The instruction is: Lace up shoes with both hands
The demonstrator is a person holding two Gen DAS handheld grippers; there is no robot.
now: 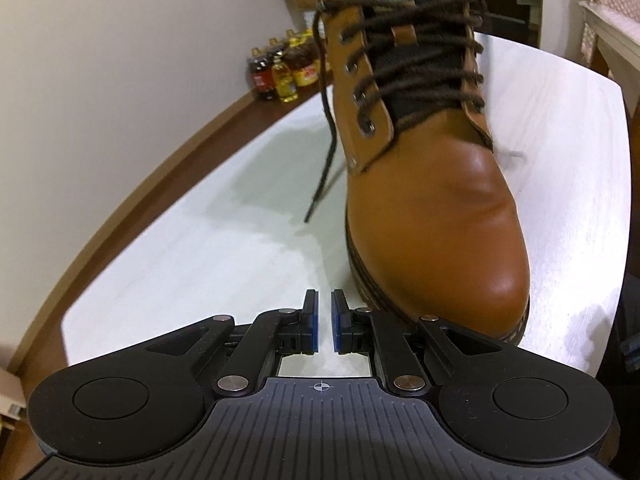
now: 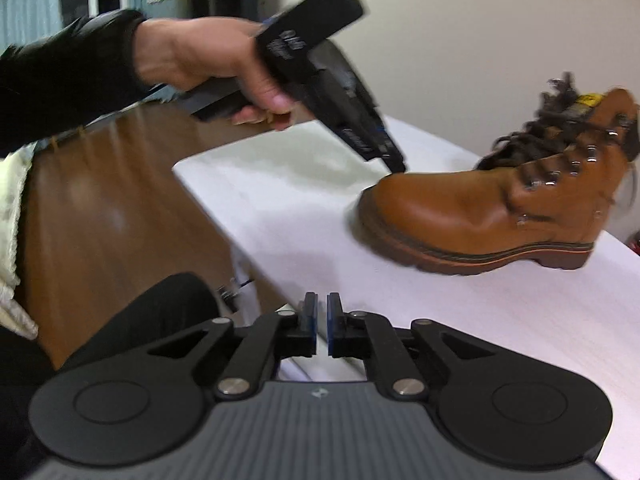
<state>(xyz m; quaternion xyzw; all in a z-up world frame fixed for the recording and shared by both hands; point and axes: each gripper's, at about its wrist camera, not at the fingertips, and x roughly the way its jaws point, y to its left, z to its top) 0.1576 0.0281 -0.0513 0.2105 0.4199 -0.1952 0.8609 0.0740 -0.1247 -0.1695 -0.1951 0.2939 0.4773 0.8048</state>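
i am reaching for the loose dark brown lace end (image 1: 320,160) hanging left of centre in the left view, beside the tan leather lace-up boot (image 1: 436,216) standing on the white tabletop (image 1: 180,264); aiming near its tip should make threading easier. my left gripper (image 1: 325,322) and right gripper (image 2: 322,326) are each showing a narrow gap, holding nothing.

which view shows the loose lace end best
The left wrist view. There the loose lace end hangs clear down the boot's side to the white table, sharp against it. The right wrist view shows the boot side-on and blurred; only tangled laces near the top show, with no free end traceable.
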